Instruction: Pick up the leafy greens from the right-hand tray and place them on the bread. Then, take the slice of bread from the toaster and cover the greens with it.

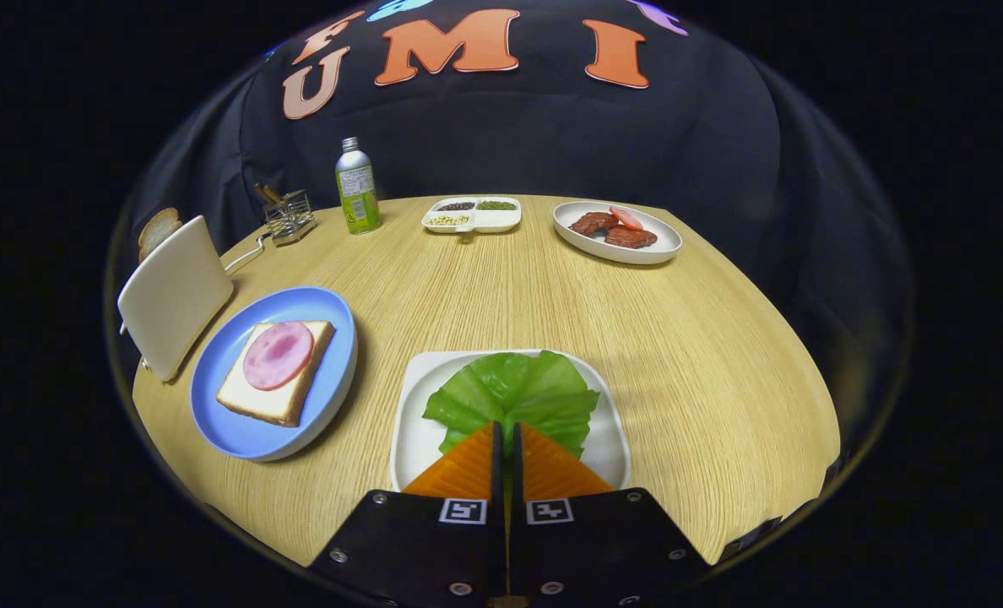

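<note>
gripper [506, 426] low over the near white tray [410, 439], fingers pressed nearly together with only a thin slit between, tips overlapping the near edge of the leafy greens [510, 393]. cannot tell whether a fold of leaf is pinched in that slit or the tips merely sit above it.

greens lying in that tray just ahead of the fingers: one bright green leaf, ruffled rim, pale veins fanning from the near side, slightly glossy, looking like a moulded prop.

probably very light, thin and floppy; likely to droop or fold when lifted, slippery if plastic. best taken at the near edge by the central rib, where stiffest, with a firm but shallow pinch so the tray stays down.

left of the tray, a blue plate [223, 414] with a slice of bread [286, 397] topped by a round of pink ham [278, 355]. beyond that, a cream toaster [174, 295] with a second bread slice [157, 230] poking up behind it.

farther back on the wooden table [704, 338]: a green bottle [357, 187], a wire holder [289, 216], a divided dish [472, 215], a plate of meat [617, 232].
</note>
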The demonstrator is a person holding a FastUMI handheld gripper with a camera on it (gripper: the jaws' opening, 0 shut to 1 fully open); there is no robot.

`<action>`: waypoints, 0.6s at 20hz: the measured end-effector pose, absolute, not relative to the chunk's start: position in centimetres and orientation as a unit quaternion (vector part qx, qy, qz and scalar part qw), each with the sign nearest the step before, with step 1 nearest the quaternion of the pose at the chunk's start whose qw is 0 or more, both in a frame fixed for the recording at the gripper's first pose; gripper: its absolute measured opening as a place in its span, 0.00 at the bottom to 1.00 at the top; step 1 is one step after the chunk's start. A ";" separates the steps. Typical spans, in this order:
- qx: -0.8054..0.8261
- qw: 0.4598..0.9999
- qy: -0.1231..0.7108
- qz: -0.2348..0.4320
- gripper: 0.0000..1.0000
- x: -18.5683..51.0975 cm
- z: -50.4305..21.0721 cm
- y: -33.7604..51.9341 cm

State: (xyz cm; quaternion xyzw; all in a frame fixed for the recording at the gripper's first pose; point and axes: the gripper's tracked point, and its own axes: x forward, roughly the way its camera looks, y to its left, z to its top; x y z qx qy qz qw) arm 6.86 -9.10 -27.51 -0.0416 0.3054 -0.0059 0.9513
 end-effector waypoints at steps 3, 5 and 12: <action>-0.036 0.957 0.287 -0.007 0.01 6.9 -25.7 -8.9; -0.040 0.958 0.282 -0.008 0.01 6.7 -25.2 -8.6; -0.065 0.966 0.251 -0.003 0.01 5.8 -21.4 -6.6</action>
